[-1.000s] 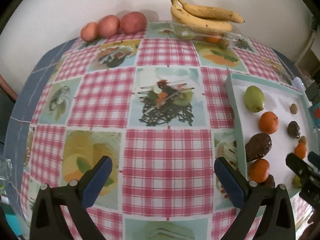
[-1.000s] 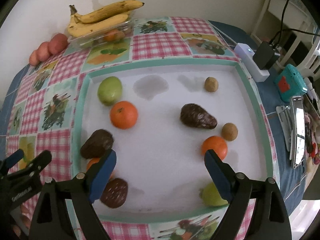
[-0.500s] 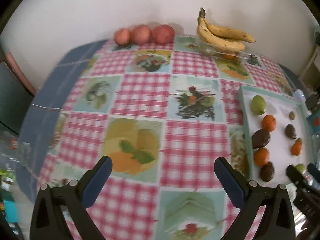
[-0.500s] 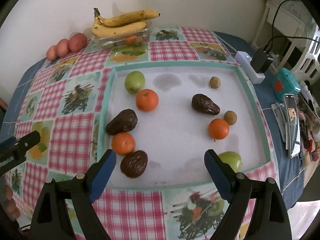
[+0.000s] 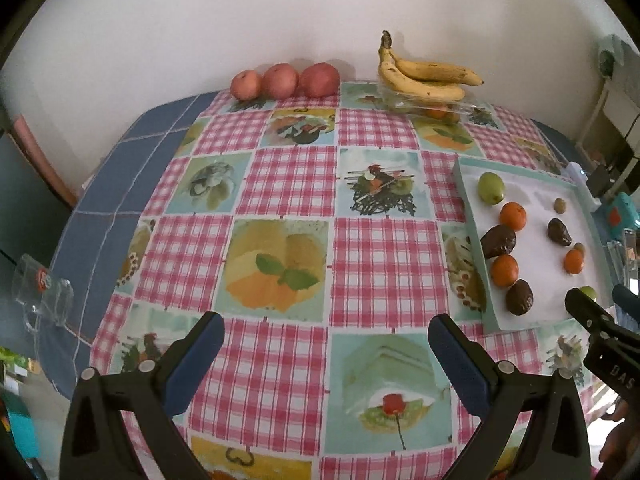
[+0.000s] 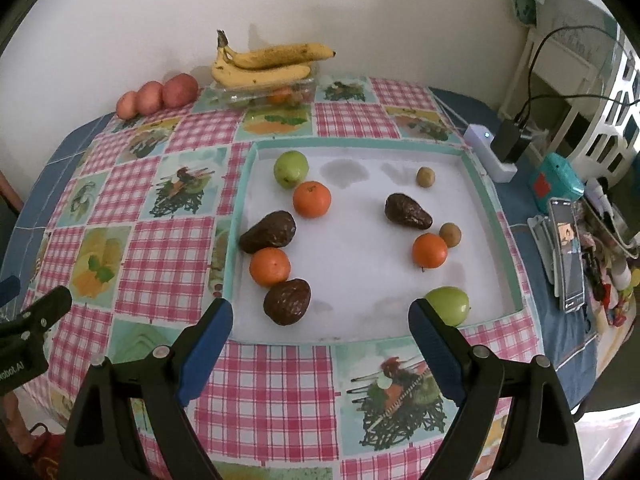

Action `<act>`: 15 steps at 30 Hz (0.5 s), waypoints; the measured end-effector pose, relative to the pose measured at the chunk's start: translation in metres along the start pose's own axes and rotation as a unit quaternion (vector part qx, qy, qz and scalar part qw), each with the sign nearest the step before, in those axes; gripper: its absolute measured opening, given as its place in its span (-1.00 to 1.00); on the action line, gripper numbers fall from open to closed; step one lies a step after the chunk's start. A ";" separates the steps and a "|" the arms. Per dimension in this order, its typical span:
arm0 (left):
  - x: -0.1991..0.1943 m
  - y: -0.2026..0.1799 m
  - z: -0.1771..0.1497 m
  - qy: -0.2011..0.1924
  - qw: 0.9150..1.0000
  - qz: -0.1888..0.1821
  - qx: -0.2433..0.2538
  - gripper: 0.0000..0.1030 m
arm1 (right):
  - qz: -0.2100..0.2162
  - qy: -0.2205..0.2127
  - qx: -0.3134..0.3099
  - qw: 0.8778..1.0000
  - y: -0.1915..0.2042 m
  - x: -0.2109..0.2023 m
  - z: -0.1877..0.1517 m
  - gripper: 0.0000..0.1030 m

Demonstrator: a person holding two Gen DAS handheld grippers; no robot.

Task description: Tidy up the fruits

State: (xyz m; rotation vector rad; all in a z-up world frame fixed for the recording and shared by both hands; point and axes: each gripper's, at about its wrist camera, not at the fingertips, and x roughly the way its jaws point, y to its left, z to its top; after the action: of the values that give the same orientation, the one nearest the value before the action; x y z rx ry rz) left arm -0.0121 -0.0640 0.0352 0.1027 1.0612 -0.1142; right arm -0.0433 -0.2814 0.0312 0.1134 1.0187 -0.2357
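Both tools are backing up and away from the tray point(image 6: 486, 184); left tool point(image 5: 326, 344) and right tool point(image 6: 320, 326) are gaping wide, holding nothing. Fruits point(image 6: 312, 199) are sitting loose in the tray on the counter point(image 5: 280, 184), probably awaiting sorting.

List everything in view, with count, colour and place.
tray: 1, white with teal rim, on the tablecloth
avocados: 3, dark brown, in tray
oranges: 3, orange, in tray
green fruits: 2, green, in tray
small round fruits: 2, brownish, in tray
bananas: 1 bunch, yellow, on clear container by the wall
red fruits: 3, reddish, by the wall
phone: 1, dark, right of tray
left claw: open, empty
right claw: open, empty
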 end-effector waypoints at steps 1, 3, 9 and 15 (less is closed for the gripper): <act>0.000 0.002 0.000 0.001 1.000 -0.001 -0.005 1.00 | -0.001 -0.004 -0.001 1.000 0.001 -0.002 0.000 0.75; -0.001 0.005 0.000 0.002 1.000 -0.004 -0.011 1.00 | -0.004 -0.005 -0.002 1.000 0.002 -0.006 -0.001 0.75; 0.000 0.008 0.000 0.004 1.000 -0.004 -0.014 1.00 | -0.004 -0.021 -0.009 1.000 0.006 -0.014 -0.002 0.75; 0.001 0.009 0.000 0.004 1.000 0.003 -0.016 1.00 | 0.006 -0.023 -0.011 1.000 0.006 -0.017 -0.003 0.75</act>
State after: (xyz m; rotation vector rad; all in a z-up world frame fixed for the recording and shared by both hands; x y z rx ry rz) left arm -0.0101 -0.0549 0.0350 0.0778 1.0699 -0.0908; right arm -0.0528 -0.2724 0.0436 0.0939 0.9745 -0.2150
